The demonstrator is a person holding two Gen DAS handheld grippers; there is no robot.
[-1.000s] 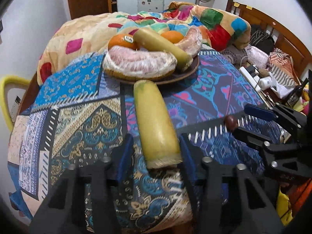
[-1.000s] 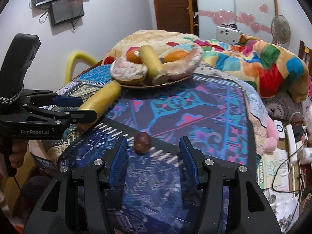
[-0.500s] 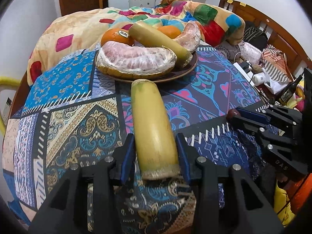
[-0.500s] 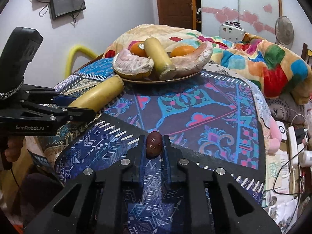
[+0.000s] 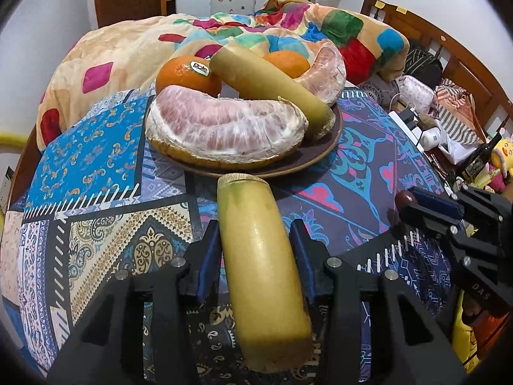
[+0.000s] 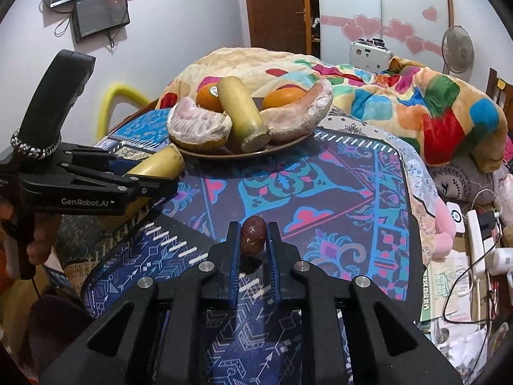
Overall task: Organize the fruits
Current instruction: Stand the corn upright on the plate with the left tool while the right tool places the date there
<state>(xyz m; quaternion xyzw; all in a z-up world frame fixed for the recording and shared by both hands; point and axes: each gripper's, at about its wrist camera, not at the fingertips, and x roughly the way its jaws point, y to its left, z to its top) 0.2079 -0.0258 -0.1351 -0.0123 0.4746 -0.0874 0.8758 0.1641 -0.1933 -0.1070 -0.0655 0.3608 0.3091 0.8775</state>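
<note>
Patterned cloth [image 5: 96, 166] (over a bed) bears brown plate [image 5: 323, 147].

bare cloth [image 6: 336, 173] right of the loaded plate [image 6: 288, 142], quilt [image 6: 416, 102] behind

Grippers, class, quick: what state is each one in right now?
Left gripper: fingers closed on the yellow cane piece.
Right gripper: fingers closed on the small dark-red fruit.
</note>
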